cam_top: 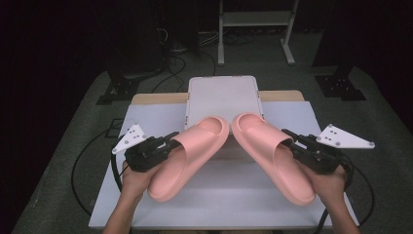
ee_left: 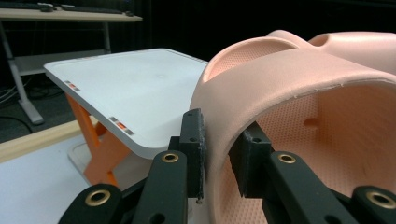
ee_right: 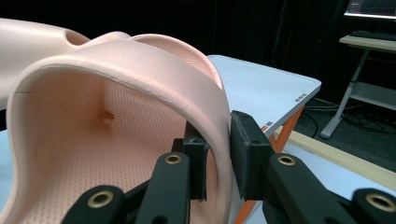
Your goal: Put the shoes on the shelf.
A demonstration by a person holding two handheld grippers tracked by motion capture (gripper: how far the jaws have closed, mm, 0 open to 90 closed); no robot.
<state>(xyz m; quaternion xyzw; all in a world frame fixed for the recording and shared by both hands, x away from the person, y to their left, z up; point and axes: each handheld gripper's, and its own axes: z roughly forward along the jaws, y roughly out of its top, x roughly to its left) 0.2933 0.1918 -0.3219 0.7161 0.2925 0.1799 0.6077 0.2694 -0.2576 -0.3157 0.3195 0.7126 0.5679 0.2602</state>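
Two pink slide sandals are held up over the table, toes toward the far side. The left slipper (cam_top: 187, 156) is pinched at the outer edge of its strap by my left gripper (cam_top: 168, 142), one jaw inside the strap and one outside, seen close up on the pink strap (ee_left: 280, 70). The right slipper (cam_top: 272, 153) is gripped the same way at its strap by my right gripper (cam_top: 291, 139); its strap (ee_right: 140, 84) arches over a dotted footbed. Both toes reach toward the white raised platform (cam_top: 222, 97).
The white platform (ee_left: 135, 88) stands on orange legs (ee_left: 100, 149) at the table's far middle. The table (cam_top: 146, 117) has a white top with a wooden far edge. A white desk frame (cam_top: 255, 22) and cables lie on the floor beyond.
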